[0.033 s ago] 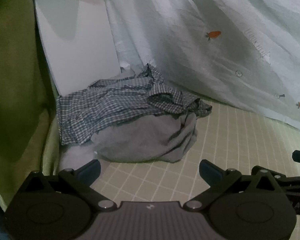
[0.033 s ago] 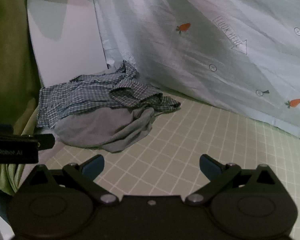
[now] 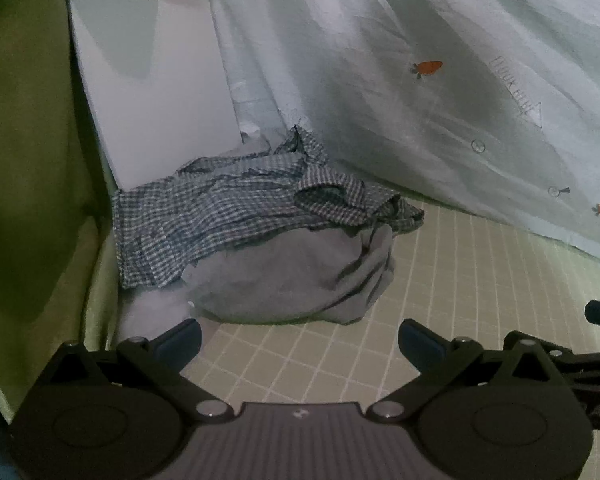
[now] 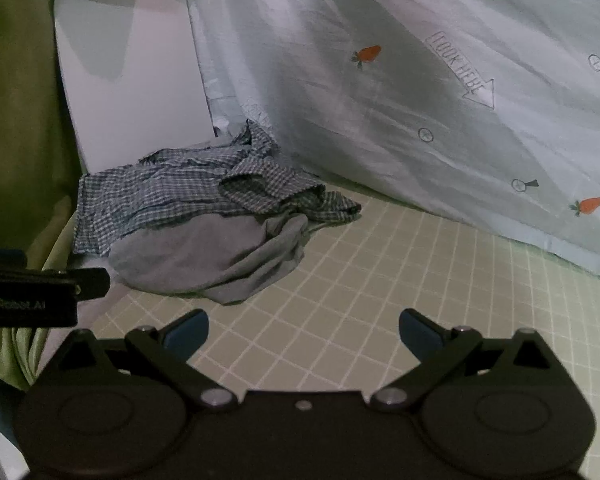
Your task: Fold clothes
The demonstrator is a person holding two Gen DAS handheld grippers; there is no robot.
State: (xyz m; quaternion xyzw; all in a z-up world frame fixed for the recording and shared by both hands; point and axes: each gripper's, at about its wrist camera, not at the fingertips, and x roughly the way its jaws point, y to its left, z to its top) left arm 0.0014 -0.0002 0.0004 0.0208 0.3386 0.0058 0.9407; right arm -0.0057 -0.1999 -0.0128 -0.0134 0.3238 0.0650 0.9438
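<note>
A crumpled blue-and-white checked shirt [image 3: 236,204] lies on top of a bunched grey garment [image 3: 292,276] on the pale green grid-patterned sheet [image 3: 460,280]. Both also show in the right wrist view, the checked shirt [image 4: 188,192] over the grey garment [image 4: 212,256]. My left gripper [image 3: 300,340] is open and empty, just in front of the grey garment. My right gripper [image 4: 304,330] is open and empty, a little further back and to the right of the pile.
A pale blue duvet with carrot prints [image 3: 440,80] rises behind and to the right. A white board [image 3: 152,80] stands behind the pile. Green fabric [image 3: 24,140] fills the left side. The left gripper's body [image 4: 28,292] shows at the right wrist view's left edge.
</note>
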